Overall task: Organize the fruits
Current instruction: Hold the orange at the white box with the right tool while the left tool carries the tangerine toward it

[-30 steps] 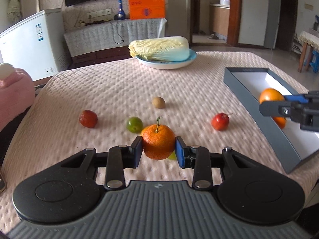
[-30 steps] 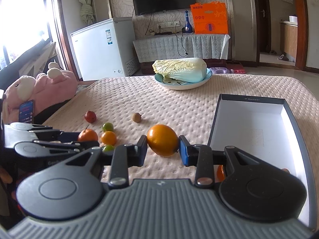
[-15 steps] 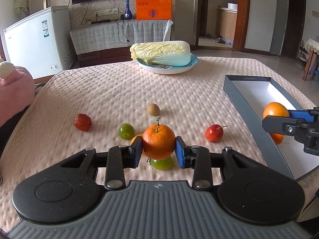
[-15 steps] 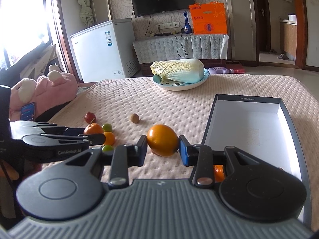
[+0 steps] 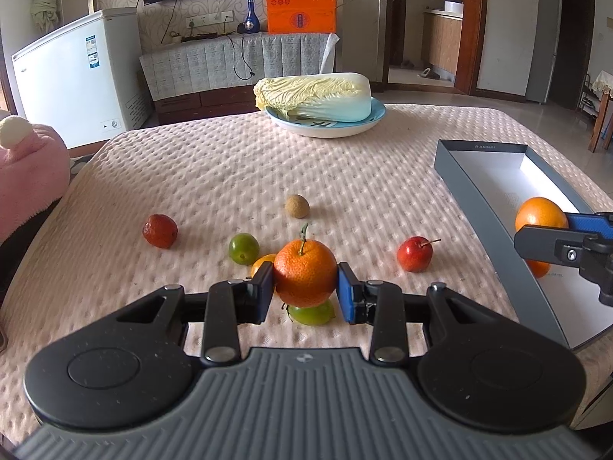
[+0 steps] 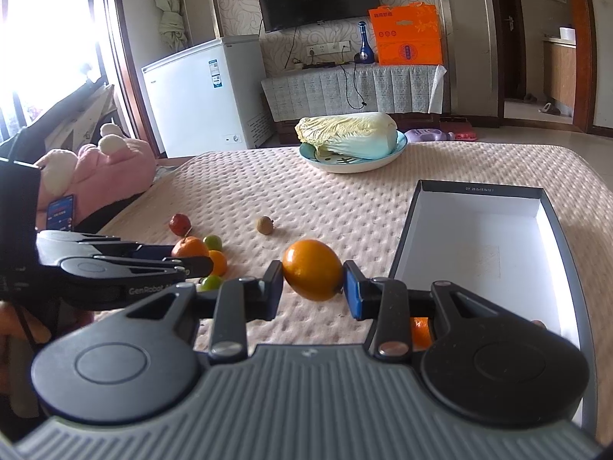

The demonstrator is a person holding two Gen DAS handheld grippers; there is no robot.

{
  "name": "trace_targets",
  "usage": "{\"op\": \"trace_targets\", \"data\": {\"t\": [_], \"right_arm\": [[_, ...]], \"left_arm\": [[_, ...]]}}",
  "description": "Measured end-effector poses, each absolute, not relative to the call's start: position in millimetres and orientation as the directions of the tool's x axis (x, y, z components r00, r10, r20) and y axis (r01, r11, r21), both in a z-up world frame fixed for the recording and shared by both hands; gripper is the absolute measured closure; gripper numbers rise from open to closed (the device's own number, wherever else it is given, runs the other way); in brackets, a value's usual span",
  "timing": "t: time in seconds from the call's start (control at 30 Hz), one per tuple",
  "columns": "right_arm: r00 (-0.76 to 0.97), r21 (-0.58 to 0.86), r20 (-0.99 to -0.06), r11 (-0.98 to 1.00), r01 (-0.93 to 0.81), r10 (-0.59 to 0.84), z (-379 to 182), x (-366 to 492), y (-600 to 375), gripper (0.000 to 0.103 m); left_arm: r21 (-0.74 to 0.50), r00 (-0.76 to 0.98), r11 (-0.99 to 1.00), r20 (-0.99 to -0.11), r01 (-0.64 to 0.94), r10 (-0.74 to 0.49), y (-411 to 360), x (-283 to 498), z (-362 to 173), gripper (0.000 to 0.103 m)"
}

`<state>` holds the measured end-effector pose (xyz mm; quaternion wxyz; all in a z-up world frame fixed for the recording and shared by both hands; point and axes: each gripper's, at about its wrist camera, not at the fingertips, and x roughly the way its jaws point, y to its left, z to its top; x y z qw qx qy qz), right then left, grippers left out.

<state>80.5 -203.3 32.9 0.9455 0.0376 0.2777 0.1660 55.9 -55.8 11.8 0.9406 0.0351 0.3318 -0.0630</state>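
My left gripper (image 5: 305,286) is shut on a stemmed tangerine (image 5: 305,272) and holds it above a green fruit (image 5: 311,313) on the table. My right gripper (image 6: 313,283) is shut on a smooth orange (image 6: 313,270) just left of the grey box (image 6: 551,207); in the left wrist view the orange (image 5: 541,216) hangs over the box (image 5: 479,188). Another orange (image 6: 419,331) lies in the box's near end. Loose on the cloth are a red fruit (image 5: 415,253), a dark red fruit (image 5: 159,230), a green lime (image 5: 243,248) and a brown fruit (image 5: 297,206).
A blue plate (image 5: 325,124) with a napa cabbage (image 5: 314,96) stands at the table's far side. A pink plush toy (image 6: 95,168) lies off the left edge. A white freezer (image 5: 72,76) and a covered sideboard stand behind.
My left gripper has drawn back and risen with the tangerine, baring the green fruit beneath it. My right gripper has drifted slightly with its orange, staying by the box.
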Motion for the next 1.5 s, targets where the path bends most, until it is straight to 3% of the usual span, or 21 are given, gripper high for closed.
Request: {"op": "trace_targets", "data": {"t": [1.5], "right_arm": [[0.792,0.177,-0.505,0.939,-0.295,0.344,35.8,75.5,-213.5,0.066]], "left_arm": [[0.034,0.763,0.989,-0.64,0.143,-0.089,-84.4,58.9,12.0,0.062]]}}
